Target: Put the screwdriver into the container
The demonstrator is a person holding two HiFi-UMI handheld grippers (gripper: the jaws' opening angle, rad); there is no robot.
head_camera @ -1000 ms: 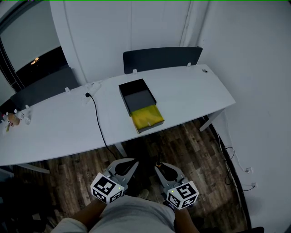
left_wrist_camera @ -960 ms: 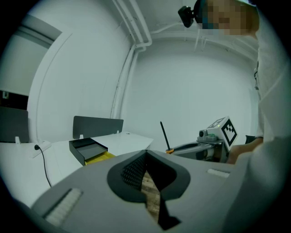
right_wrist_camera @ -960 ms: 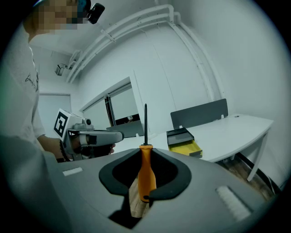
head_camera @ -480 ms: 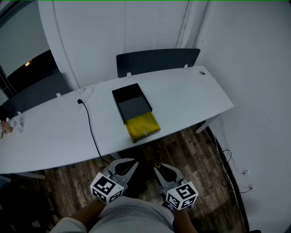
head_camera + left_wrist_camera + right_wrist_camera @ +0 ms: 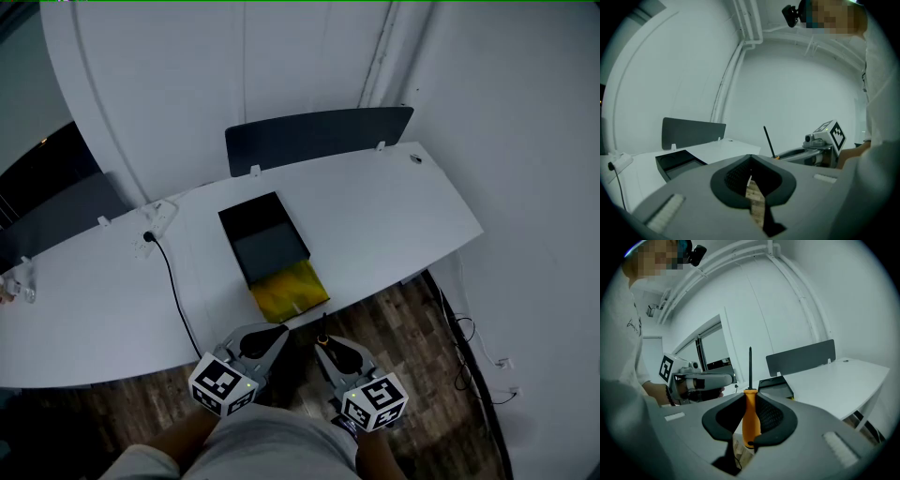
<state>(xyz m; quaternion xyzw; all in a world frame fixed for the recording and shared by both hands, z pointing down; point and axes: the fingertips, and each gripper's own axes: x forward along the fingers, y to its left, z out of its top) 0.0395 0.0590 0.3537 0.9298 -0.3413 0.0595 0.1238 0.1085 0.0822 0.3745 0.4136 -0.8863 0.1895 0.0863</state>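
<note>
Here, the screwdriver stands upright in the right gripper, whose jaws are closed on its orange handle while the thin black shaft points straight up past the fingertips. In the head view the same screwdriver shows only as a small orange spot and a dark line at the tip of the right gripper, held low in front of the person's body over the wooden floor. Just beside it, the left gripper is held at about the same height; its own view shows its jaws together at the tips with nothing between them, and only floor shows through the gap behind them. Each gripper carries a marker cube at its rear. Ahead of both grippers, the container, a black open box, lies on the white table with its near end at the table's front edge. That near end holds a yellow patch, though I cannot tell what it is. The screwdriver is apart from the container, short of the table's edge. A black cable runs across the table left of the container and drops over the front edge, and a dark panel stands along the far edge.
</note>
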